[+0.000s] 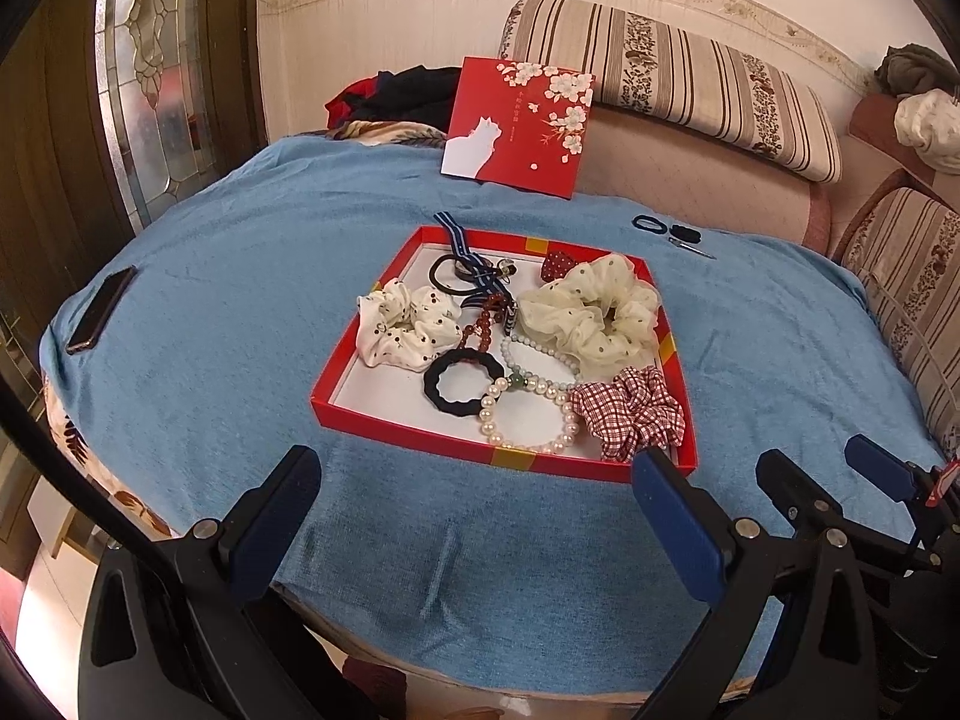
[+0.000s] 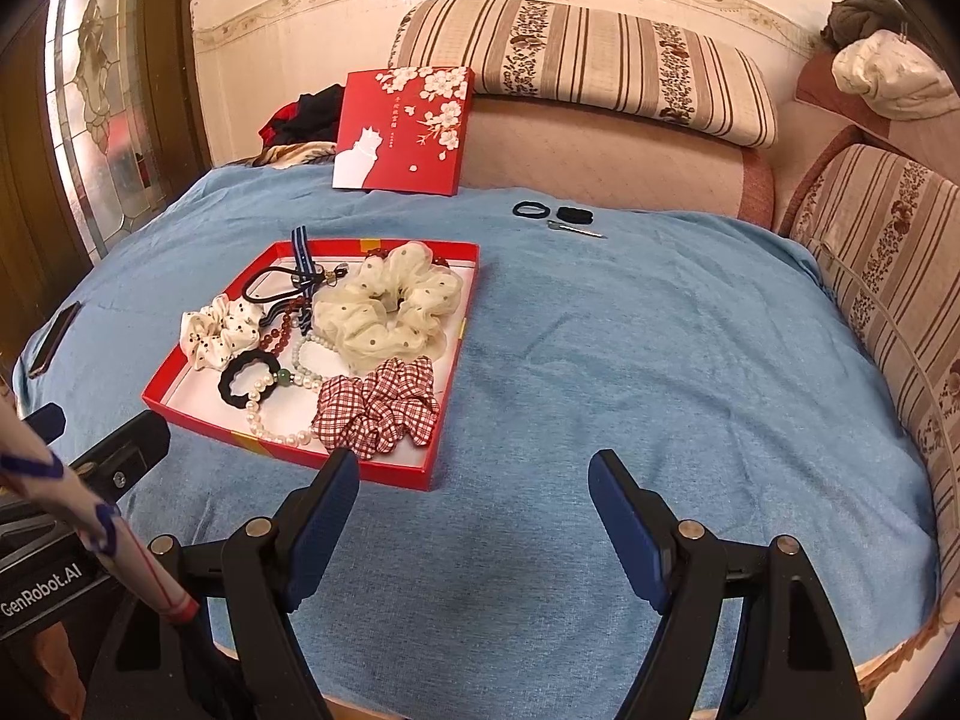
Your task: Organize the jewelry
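Note:
A shallow red tray (image 1: 336, 372) (image 2: 180, 414) sits on the blue cloth, filled with jewelry and hair ties. Inside lie a large cream scrunchie (image 1: 591, 315) (image 2: 390, 306), a red plaid scrunchie (image 1: 630, 411) (image 2: 378, 408), a spotted white scrunchie (image 1: 405, 330) (image 2: 219, 330), a black wavy hair tie (image 1: 459, 381) (image 2: 249, 381), a pearl bracelet (image 1: 528, 417) (image 2: 279, 423), brown beads and a striped ribbon. My left gripper (image 1: 474, 474) hovers open just short of the tray's near edge. My right gripper (image 2: 474, 480) stands open over bare cloth, right of the tray's near corner. Neither holds anything.
The red box lid (image 1: 516, 126) (image 2: 402, 132) leans at the table's far edge. Two dark hair ties (image 1: 651, 223) (image 2: 531, 210) and a small clip lie beyond the tray. A phone (image 1: 99, 309) (image 2: 54, 339) rests at far left. Striped sofa cushions border the back and right.

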Motion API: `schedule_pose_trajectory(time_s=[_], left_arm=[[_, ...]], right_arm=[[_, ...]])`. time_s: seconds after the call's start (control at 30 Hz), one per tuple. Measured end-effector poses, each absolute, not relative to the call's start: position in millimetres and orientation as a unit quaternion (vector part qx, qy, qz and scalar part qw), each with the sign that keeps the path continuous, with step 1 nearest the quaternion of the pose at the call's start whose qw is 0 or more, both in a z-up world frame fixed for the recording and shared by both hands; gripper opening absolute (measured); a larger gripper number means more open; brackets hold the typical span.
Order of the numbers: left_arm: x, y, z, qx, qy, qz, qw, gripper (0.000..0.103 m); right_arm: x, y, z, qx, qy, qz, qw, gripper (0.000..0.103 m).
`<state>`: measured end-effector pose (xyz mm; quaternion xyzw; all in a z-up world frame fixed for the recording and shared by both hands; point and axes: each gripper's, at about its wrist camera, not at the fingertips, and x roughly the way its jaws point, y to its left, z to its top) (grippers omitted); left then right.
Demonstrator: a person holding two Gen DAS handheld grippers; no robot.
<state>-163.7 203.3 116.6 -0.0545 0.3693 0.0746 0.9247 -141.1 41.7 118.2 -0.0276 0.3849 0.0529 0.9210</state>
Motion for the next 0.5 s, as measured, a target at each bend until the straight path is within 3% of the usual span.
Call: schedule_pose_trajectory(time_s=[0.5], left_arm=[[-152.8, 206.8, 103.5, -0.056, 0.388, 0.071, 0.917, 0.103]], right_arm=[[-132.7, 43.0, 104.2, -0.024, 0.401, 0.050, 0.914, 0.083]])
